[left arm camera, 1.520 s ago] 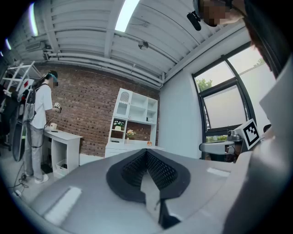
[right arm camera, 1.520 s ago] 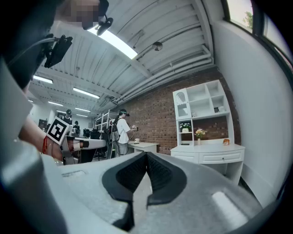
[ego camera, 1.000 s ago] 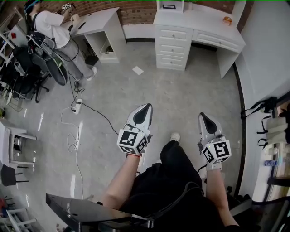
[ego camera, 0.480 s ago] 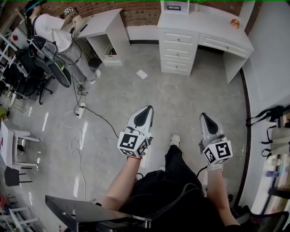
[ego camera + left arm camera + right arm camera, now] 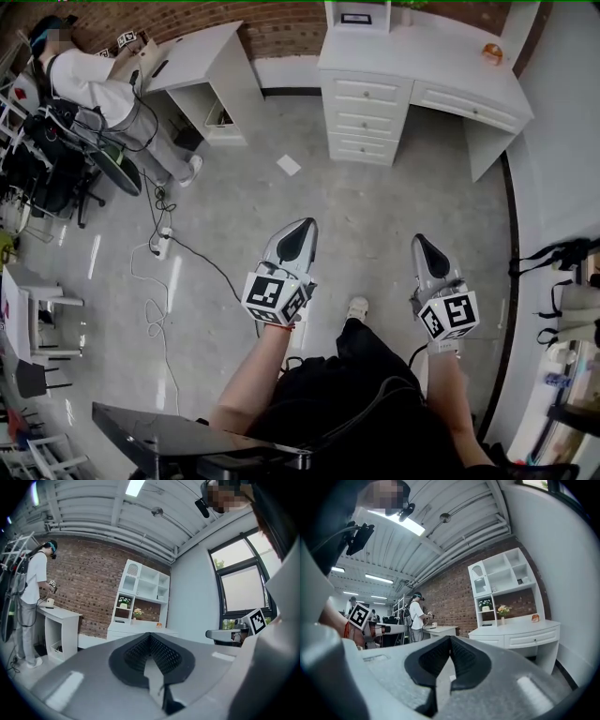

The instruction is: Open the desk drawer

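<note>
The white desk [image 5: 422, 58] stands against the brick wall at the far side of the room, with a stack of drawers [image 5: 362, 112] on its left and a single wide drawer [image 5: 466, 103] over the knee space. All drawers look closed. My left gripper [image 5: 304, 225] and right gripper [image 5: 418, 241] are held out over the bare floor, well short of the desk, both shut and empty. In the left gripper view the jaws [image 5: 150, 637] meet, with the desk [image 5: 140, 632] small in the distance. The right gripper [image 5: 450, 642] points toward the desk [image 5: 520, 637].
Another person [image 5: 94, 82] stands at a second white desk [image 5: 199, 54] at the far left. A cable and power strip [image 5: 159, 246] trail across the floor, and a paper scrap [image 5: 288, 165] lies near the drawers. Chairs [image 5: 47, 169] crowd the left; a black bag [image 5: 553, 258] hangs right.
Both grippers keep the same shut pose. The view has shifted a little as I step: my shoe has drawn back toward me, and the far person sits further left in the picture.
</note>
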`<state>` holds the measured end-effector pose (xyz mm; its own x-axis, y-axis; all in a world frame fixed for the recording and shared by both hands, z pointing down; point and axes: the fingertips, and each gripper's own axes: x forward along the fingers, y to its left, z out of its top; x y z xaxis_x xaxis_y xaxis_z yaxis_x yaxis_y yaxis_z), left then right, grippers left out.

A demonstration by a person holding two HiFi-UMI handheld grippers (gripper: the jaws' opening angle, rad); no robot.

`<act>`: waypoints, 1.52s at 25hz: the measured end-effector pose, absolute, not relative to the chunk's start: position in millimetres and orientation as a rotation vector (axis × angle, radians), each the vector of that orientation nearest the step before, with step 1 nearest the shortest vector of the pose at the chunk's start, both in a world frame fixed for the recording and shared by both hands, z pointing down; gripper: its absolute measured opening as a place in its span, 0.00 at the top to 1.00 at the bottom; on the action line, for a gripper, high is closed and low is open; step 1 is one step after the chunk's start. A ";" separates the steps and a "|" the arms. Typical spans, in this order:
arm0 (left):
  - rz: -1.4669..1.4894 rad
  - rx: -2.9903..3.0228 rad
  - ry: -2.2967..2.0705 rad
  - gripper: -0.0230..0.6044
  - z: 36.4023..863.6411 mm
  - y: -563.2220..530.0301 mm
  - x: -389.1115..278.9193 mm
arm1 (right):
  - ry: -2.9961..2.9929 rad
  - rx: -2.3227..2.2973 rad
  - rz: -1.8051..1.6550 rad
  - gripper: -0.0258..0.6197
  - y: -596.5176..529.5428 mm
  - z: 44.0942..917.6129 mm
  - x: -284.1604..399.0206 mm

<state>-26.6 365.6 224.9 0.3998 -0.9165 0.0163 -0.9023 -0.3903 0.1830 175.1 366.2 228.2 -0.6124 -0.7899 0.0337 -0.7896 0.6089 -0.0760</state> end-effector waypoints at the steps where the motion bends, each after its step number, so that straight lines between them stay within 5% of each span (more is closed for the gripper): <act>1: -0.135 2.481 -1.632 0.96 225.4 354.6 -25.2 | 2.816 -1.385 -0.137 0.96 356.7 229.4 177.5; 16: -0.143 2.452 -1.680 0.96 230.8 234.1 -25.3 | 2.818 -1.366 -0.193 0.96 228.6 241.5 189.9; 38: -0.073 2.465 -1.534 0.96 256.2 63.2 -96.4 | 2.807 -1.438 -0.308 0.96 66.6 258.9 104.2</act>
<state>-96.4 63.2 256.2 0.4487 -0.8899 0.0823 -0.8780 -0.4218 0.2263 104.2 66.6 258.9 -0.5881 -0.8009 0.1126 -0.8063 0.5696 -0.1596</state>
